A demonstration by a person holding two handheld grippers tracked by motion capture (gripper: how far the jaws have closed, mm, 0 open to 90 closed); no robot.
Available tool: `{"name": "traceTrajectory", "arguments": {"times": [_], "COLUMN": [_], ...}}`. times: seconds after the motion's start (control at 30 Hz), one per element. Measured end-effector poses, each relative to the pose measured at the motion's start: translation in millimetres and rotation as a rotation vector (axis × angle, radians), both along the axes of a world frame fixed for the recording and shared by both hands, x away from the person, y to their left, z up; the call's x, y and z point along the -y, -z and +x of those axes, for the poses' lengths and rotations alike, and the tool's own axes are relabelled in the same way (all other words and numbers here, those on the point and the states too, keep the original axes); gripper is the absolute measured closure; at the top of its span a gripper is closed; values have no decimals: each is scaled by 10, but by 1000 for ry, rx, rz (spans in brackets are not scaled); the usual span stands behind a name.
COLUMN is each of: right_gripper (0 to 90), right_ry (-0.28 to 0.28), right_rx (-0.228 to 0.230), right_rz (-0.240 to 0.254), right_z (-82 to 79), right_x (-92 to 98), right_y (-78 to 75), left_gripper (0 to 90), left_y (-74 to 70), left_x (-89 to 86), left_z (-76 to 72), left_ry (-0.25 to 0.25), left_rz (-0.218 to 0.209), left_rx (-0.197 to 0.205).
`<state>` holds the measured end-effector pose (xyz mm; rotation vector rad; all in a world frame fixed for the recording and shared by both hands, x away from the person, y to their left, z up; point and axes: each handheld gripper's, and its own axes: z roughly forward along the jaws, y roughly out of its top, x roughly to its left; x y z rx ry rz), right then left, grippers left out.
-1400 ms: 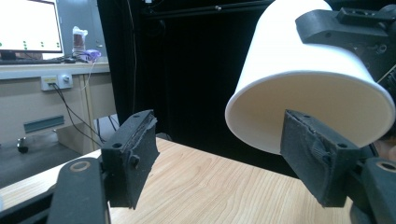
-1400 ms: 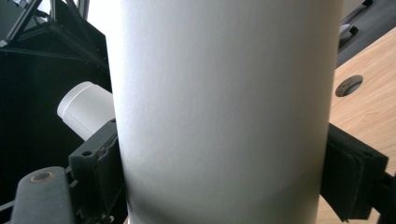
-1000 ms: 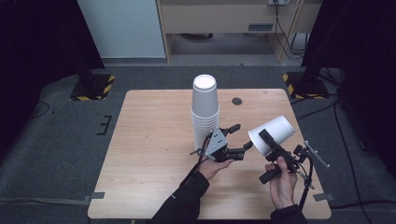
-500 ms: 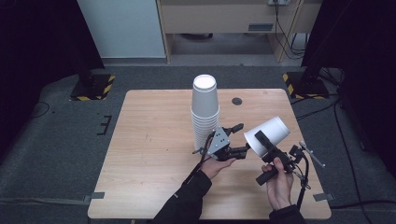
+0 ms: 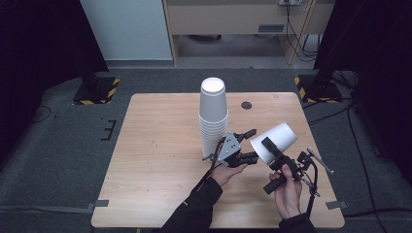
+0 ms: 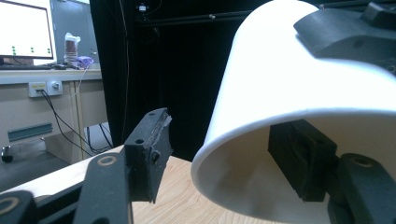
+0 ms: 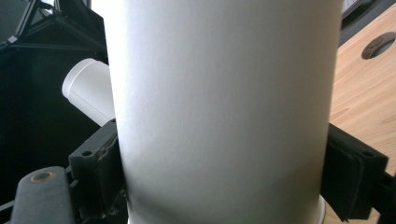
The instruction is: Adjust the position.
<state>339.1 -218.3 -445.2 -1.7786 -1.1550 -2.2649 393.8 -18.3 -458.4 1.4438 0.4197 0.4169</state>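
Dark studio, light wooden table (image 5: 160, 145): right gripper (image 5: 272, 149) fingers pinch a single white paper cup (image 5: 278, 138) tilted midair beside the tall white cup stack (image 5: 213, 114), left gripper (image 5: 244, 147) fingers spread around its rim, probably about to clamp for a handover.

A single white paper cup (image 5: 274, 142) is held off the table, tilted on its side with its closed base pointing up and away and its open rim toward the person. Just beside it, a tall stack of white paper cups (image 5: 213, 115) stands upside down on the wooden table (image 5: 155, 150).
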Motion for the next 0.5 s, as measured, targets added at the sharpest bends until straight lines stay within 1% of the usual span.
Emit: {"name": "traceTrajectory", "arguments": {"times": [0.1,0.27,0.3,0.43,0.5], "right_gripper": [152,152,152,152,152], "right_ry": [-5,-12,-10,-19,-22], "right_rx": [-5,-13,-11,-18,-18], "right_rz": [0,5,12,14,15], "right_z": [-3,-3,0,-3,-2], "right_x": [-12,-21,-25,-28,-32], "right_y": [1,11,14,17,19], "left_gripper": [397,449,453,483,501], "left_y": [14,17,18,28,27], "left_x": [9,20,23,34,37], "left_z": [9,13,13,12,10], "left_ry": [0,0,-1,0,-1], "left_rz": [0,-16,-14,-7,-12], "left_rx": [-3,3,5,6,6]}}
